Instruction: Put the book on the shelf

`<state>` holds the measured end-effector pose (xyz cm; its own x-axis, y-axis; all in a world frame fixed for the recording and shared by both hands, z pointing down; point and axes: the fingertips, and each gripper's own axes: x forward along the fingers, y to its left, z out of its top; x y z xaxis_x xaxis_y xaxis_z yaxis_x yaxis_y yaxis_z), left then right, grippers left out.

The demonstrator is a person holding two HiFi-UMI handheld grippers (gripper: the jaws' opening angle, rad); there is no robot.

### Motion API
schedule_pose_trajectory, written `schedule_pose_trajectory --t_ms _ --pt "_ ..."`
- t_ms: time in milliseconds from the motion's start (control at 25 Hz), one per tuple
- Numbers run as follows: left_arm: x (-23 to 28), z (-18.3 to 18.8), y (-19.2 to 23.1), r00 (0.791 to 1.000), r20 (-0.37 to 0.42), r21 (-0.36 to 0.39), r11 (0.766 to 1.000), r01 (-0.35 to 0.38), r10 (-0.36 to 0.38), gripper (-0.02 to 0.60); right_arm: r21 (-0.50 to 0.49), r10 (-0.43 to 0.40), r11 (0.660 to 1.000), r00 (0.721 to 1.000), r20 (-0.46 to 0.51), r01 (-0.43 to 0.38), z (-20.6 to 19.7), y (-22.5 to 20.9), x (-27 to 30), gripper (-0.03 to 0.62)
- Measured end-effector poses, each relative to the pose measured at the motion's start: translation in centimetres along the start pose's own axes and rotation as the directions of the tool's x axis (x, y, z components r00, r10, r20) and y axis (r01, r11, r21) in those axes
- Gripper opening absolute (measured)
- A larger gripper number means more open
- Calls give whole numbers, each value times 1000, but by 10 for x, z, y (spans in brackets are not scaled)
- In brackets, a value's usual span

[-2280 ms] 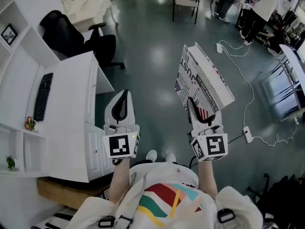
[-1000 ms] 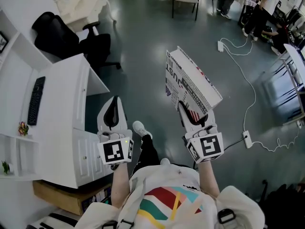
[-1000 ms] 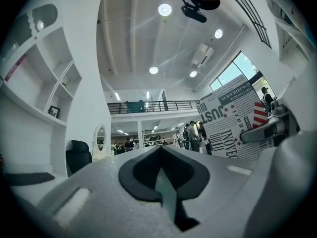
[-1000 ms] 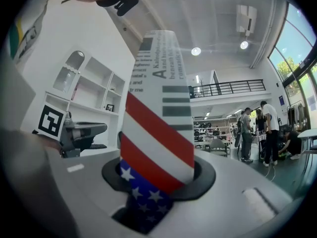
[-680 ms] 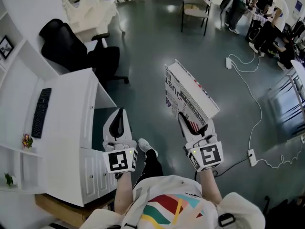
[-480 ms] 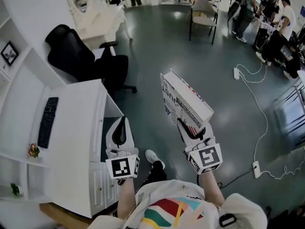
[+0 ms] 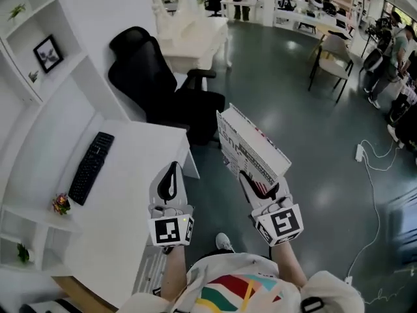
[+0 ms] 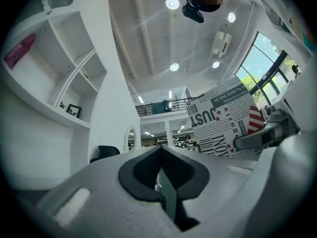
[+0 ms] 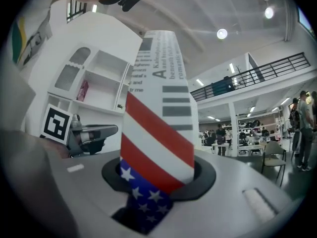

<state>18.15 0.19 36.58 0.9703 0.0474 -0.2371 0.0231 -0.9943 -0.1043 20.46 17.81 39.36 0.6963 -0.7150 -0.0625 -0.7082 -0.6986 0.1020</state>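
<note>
The book (image 7: 251, 150), white with black newsprint lettering and a stars-and-stripes corner, stands upright in my right gripper (image 7: 257, 184), which is shut on its lower edge. In the right gripper view the book (image 9: 158, 118) rises straight out of the jaws. My left gripper (image 7: 171, 175) is shut and holds nothing; it hovers over the near edge of the white desk (image 7: 124, 194), left of the book. The white shelf unit (image 7: 39, 64) with a framed picture (image 7: 49, 52) stands at the far left. The left gripper view shows the shelf compartments (image 8: 64, 83) and the book (image 8: 228, 123).
A black keyboard (image 7: 91, 166) lies on the desk, with a small flower ornament (image 7: 60, 203) near it. A black office chair (image 7: 156, 87) stands behind the desk. People and a chair (image 7: 332, 57) are at the far right, and a cable (image 7: 371, 168) runs across the grey floor.
The view has swung left toward the desk and shelves as the person walks. Both grippers have travelled along; the left one now hangs over the desk. The book stays gripped.
</note>
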Motion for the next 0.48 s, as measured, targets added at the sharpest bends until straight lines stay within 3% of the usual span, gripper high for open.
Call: schedule_pose_trajectory --t_ms 280,480 --pt "-4 -3 81 985 -10 42 984 -173 174 -2 6 177 984 984 28 -177 3 42 79 155" --pt "-36 9 129 941 -6 96 937 -336 338 -2 21 328 944 943 57 -329 12 86 117 155"
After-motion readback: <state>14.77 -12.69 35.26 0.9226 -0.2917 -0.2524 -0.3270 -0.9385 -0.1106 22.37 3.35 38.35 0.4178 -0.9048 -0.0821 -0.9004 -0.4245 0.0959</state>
